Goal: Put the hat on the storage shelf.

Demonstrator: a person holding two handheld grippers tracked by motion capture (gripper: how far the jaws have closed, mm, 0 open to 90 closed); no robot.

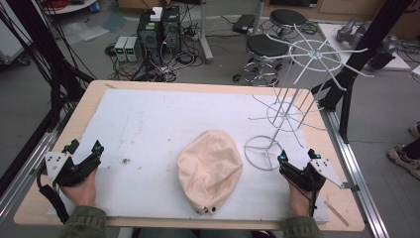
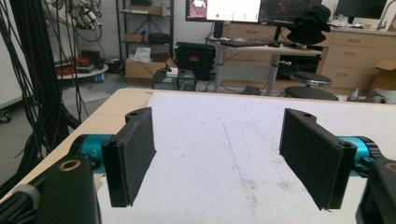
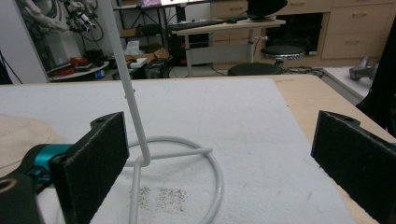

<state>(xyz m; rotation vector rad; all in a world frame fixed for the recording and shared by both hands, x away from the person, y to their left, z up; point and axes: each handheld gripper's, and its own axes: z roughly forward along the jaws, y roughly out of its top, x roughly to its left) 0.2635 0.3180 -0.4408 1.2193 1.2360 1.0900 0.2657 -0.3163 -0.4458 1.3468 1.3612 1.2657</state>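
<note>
Hat (image 1: 210,169), one beige cloth cap, lies mid-bench (image 1: 94,101) in the high view, left tongs (image 1: 85,157) and right tongs (image 1: 296,162) flanking it. Left gripper view: jaws wide apart, empty. Right gripper view: tongs (image 3: 233,163) gaping, empty; one white wire rack (image 3: 140,140) stands ahead, its top cut off.

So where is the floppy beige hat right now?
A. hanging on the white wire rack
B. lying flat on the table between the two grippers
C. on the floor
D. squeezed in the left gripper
B: the beige hat lies flat on the white mat, apart from both open grippers, beside the wire rack.
</note>
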